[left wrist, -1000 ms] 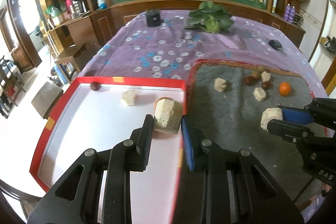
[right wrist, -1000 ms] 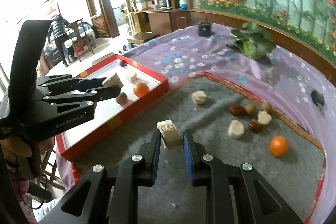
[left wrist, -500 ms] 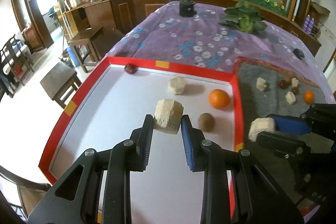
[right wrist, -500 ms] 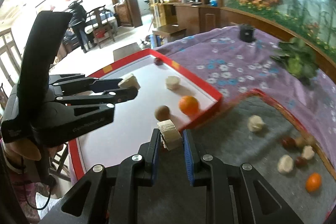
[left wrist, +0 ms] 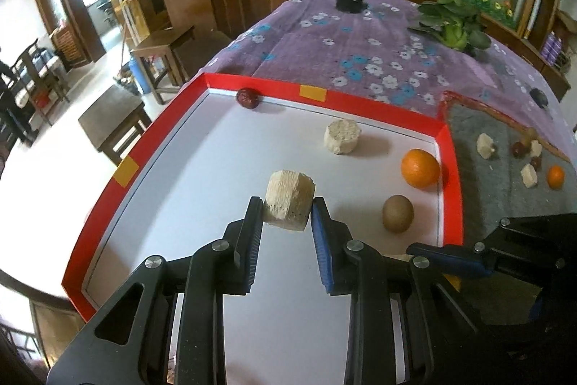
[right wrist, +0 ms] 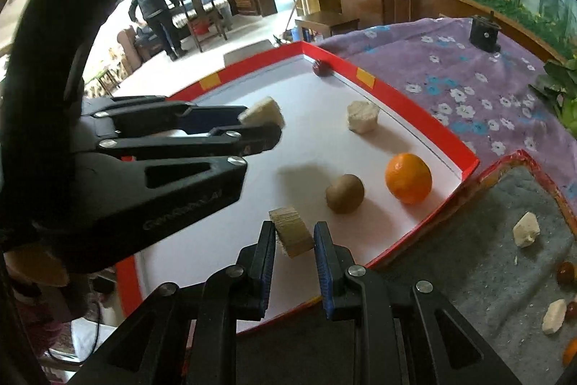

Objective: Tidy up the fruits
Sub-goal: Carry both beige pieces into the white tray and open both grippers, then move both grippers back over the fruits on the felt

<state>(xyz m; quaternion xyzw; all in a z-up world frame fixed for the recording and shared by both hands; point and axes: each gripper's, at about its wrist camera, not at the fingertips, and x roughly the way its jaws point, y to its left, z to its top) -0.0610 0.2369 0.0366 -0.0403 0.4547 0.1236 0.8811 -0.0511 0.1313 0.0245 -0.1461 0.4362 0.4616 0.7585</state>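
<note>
Chunks of pale, fibrous fruit are clamped in both tools, and both hang over the white floor of the red tray [left wrist: 449, 175], so the coming move looks like a straight drop. The left tool [left wrist: 286, 204] is shut on a faceted chunk [left wrist: 290, 199] over the tray's middle, with bare white beneath it and clear of the pieces lying there. The right tool [right wrist: 294, 233] grips a thinner wedge [right wrist: 292, 231], short side up, over the tray's near edge, close to the lip that borders the grey mat [right wrist: 487, 262]. The kiwi [right wrist: 344, 193] lies just beyond and right of that wedge, the orange [right wrist: 408, 177] further right by the tray wall, so the right hand has less free floor than the left. A round pale slice [left wrist: 342, 136] and a dark date [left wrist: 247, 98] sit toward the far rim. More pieces wait on the mat, nearer the right hand
</note>
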